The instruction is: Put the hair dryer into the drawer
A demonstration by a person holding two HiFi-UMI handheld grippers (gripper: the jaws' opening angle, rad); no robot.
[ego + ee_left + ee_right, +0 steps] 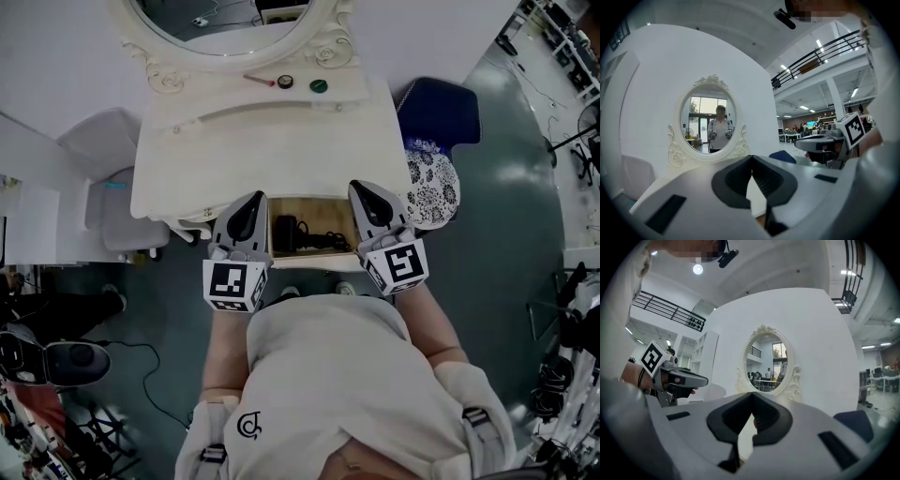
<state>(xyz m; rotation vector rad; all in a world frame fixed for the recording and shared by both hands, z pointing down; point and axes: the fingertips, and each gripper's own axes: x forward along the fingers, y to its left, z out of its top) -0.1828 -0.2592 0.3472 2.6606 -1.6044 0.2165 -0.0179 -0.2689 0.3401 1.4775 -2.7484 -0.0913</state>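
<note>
The vanity table's drawer [315, 209] stands pulled out below the tabletop's front edge, showing a wooden floor. A black hair dryer [285, 232] lies inside it at the left, its black cord [328, 240] bunched to the right. My left gripper [254, 199] hovers over the drawer's left end and my right gripper [362, 189] over its right end. Both are shut with nothing between the pads. The left gripper [751, 158] view looks level at the oval mirror [708, 123], with the right gripper's body [820, 143] beside it. In the right gripper [751, 394] view the drawer is hidden.
The cream tabletop [262, 150] carries a red pen [259, 81] and two small round items [285, 82] near the mirror's base. A blue chair [442, 111] with a patterned cushion [433, 184] stands to the right. A grey seat [117, 202] stands left of the table.
</note>
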